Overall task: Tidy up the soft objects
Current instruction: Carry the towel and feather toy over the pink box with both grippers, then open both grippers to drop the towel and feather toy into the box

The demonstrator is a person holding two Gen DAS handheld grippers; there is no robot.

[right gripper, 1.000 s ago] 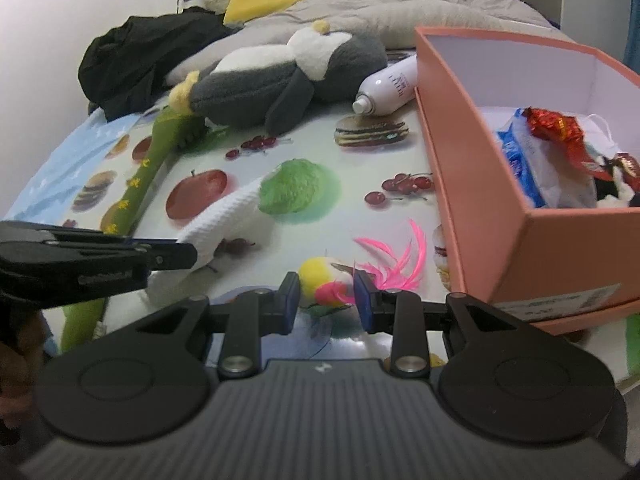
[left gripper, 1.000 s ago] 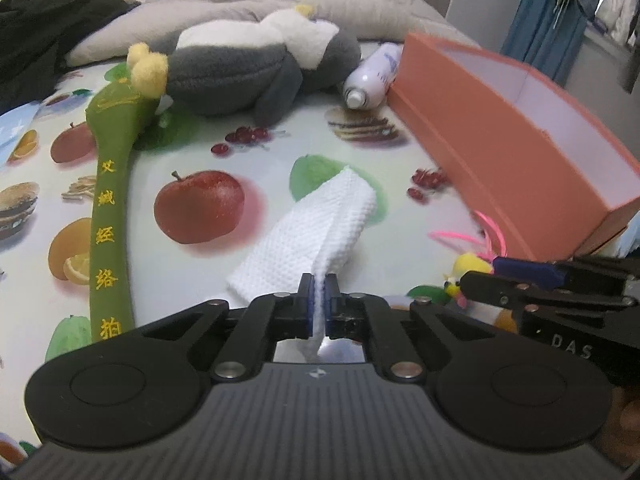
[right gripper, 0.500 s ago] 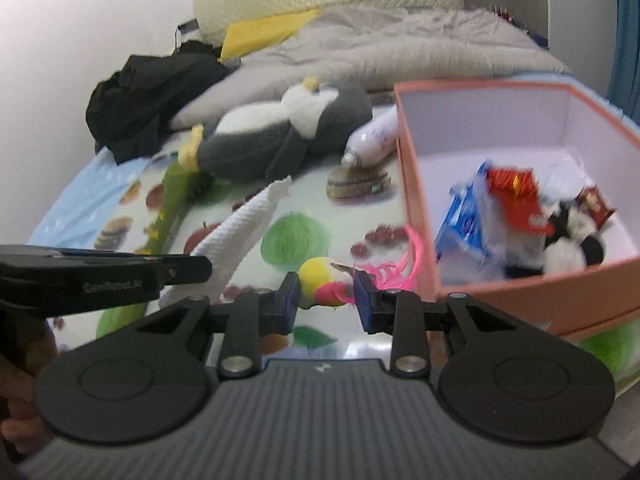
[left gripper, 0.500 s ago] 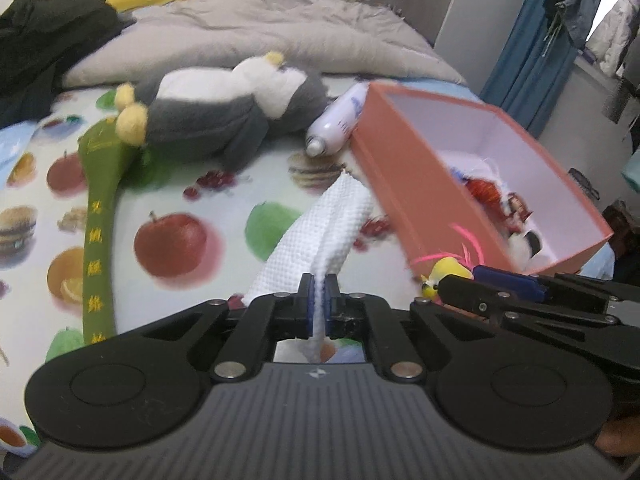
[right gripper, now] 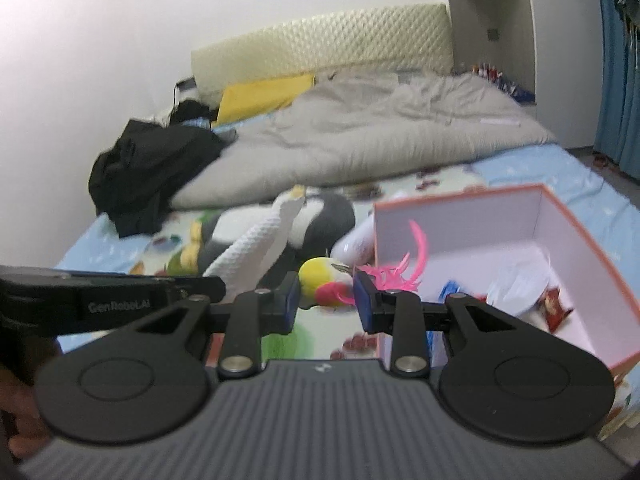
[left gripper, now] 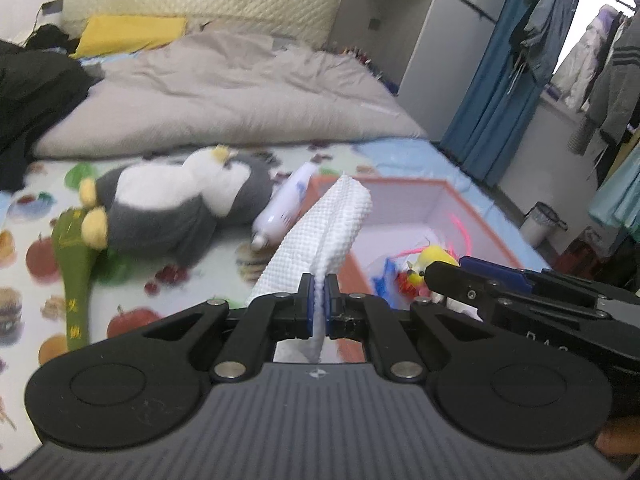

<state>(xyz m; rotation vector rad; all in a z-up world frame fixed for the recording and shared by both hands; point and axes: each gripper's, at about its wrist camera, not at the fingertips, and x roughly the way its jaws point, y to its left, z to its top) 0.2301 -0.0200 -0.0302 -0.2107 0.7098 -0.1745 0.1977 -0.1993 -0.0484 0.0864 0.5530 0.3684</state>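
My left gripper (left gripper: pixel 319 303) is shut on a white textured cloth (left gripper: pixel 328 228), which hangs lifted in the air in front of the orange box (left gripper: pixel 476 204). The same cloth (right gripper: pixel 256 244) shows at the left of the right wrist view. My right gripper (right gripper: pixel 325 300) is shut on a small yellow and pink toy with pink feathers (right gripper: pixel 324 280), held up beside the orange box (right gripper: pixel 576 232). The toy (left gripper: pixel 430 258) also appears at that gripper's tip in the left wrist view. Both grippers are raised above the fruit-print bed sheet (left gripper: pixel 24 248).
A grey and white penguin plush (left gripper: pixel 176 204), a green padded stick (left gripper: pixel 76 272) and a white spray bottle (left gripper: pixel 284 208) lie on the sheet. The box holds wrappers and small items (right gripper: pixel 532 292). A grey duvet (left gripper: pixel 224 96) and black clothes (right gripper: pixel 148 172) lie behind.
Both grippers have risen off the sheet with the cloth and the toy, and now hang higher, near the open top of the orange box.
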